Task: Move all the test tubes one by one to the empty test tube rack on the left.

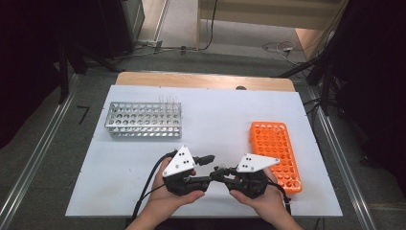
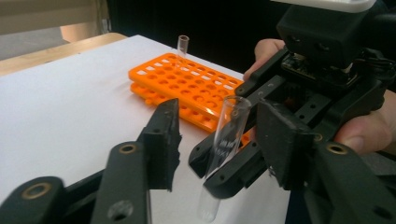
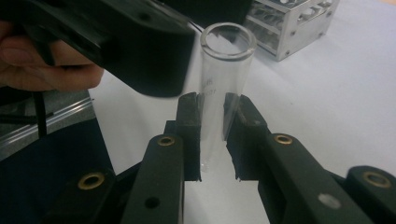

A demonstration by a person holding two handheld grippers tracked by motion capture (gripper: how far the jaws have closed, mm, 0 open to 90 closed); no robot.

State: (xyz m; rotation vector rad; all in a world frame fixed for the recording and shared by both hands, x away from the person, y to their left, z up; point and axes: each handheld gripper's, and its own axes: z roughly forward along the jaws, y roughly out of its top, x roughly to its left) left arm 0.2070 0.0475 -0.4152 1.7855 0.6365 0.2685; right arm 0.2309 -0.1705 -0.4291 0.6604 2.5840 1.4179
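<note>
My right gripper clamps the glass tube upright above the table, near the orange rack. My left gripper stands half open around it, not touching. I should close it slowly, square on the glass, before the right lets go.

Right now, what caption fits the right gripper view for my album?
Right gripper pinches a clear glass test tube upright beside the left gripper, silver metal rack behind.
</note>
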